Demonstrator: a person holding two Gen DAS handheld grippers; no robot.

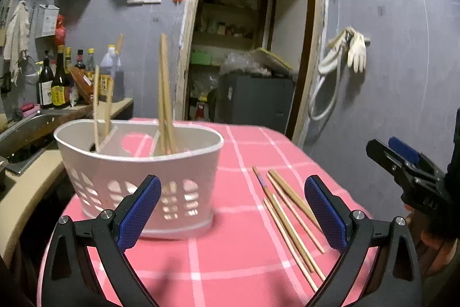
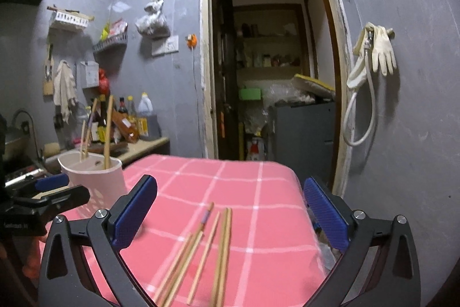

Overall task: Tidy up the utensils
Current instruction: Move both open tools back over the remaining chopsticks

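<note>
A white perforated utensil basket (image 1: 138, 180) stands on the pink checked table (image 1: 235, 263), with several wooden chopsticks (image 1: 165, 105) upright in its compartments. Several loose chopsticks (image 1: 290, 220) lie on the cloth to its right. My left gripper (image 1: 233, 212) is open and empty, above the table just in front of the basket. My right gripper (image 2: 230, 215) is open and empty, hovering over the loose chopsticks (image 2: 201, 249). The basket (image 2: 95, 180) shows at the left in the right wrist view. The right gripper (image 1: 402, 163) shows at the right edge of the left wrist view.
A counter with a sink (image 1: 26, 128) and several sauce bottles (image 1: 57, 82) lies left of the table. An open doorway (image 1: 253, 48) to a storage room is behind. Gloves and a hose (image 1: 345, 53) hang on the right wall. The left gripper's body (image 2: 43, 197) is near the basket.
</note>
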